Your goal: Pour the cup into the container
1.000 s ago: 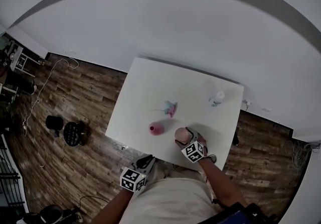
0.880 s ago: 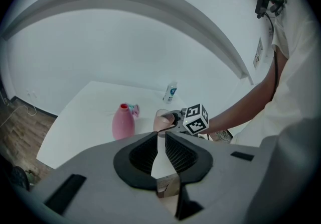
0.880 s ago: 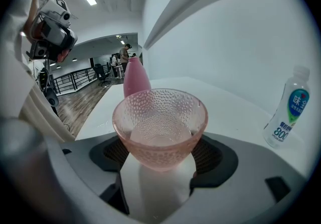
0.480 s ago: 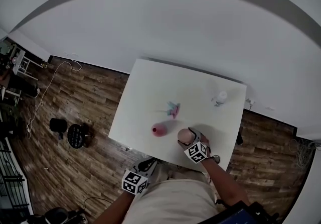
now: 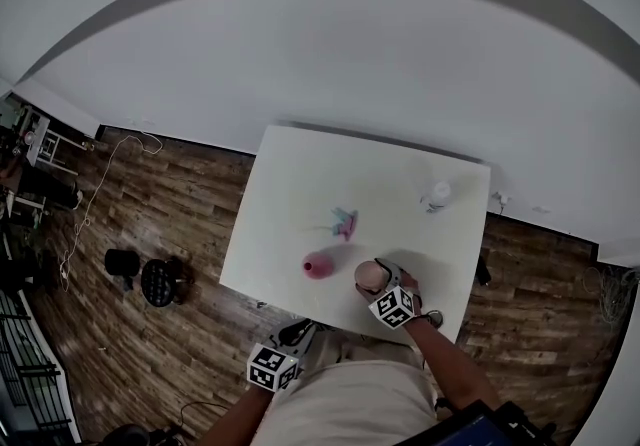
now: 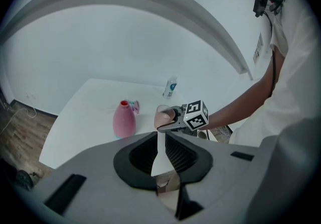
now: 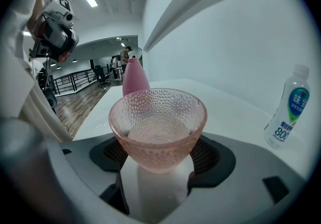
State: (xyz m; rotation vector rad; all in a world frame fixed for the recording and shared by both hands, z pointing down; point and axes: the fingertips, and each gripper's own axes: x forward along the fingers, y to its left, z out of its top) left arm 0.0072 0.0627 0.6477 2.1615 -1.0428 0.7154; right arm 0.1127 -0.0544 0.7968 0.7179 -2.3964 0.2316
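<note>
while the right gripper [image 7: 159,160] clasps the cup [image 7: 158,127], the container [image 5: 318,265] stands beside.

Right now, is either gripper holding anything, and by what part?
The right gripper clamps the pink dimpled glass cup around its lower body, upright. The left gripper is empty, jaws slightly apart.

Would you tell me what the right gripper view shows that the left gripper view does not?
Only the right gripper view: the cup, its dimpled glass close up, and a hall with railings behind. Only the left gripper view: the right hand-held gripper clamping that cup, its marker cube and the person's arm. Both: pink vase, bottle, white table.
</note>
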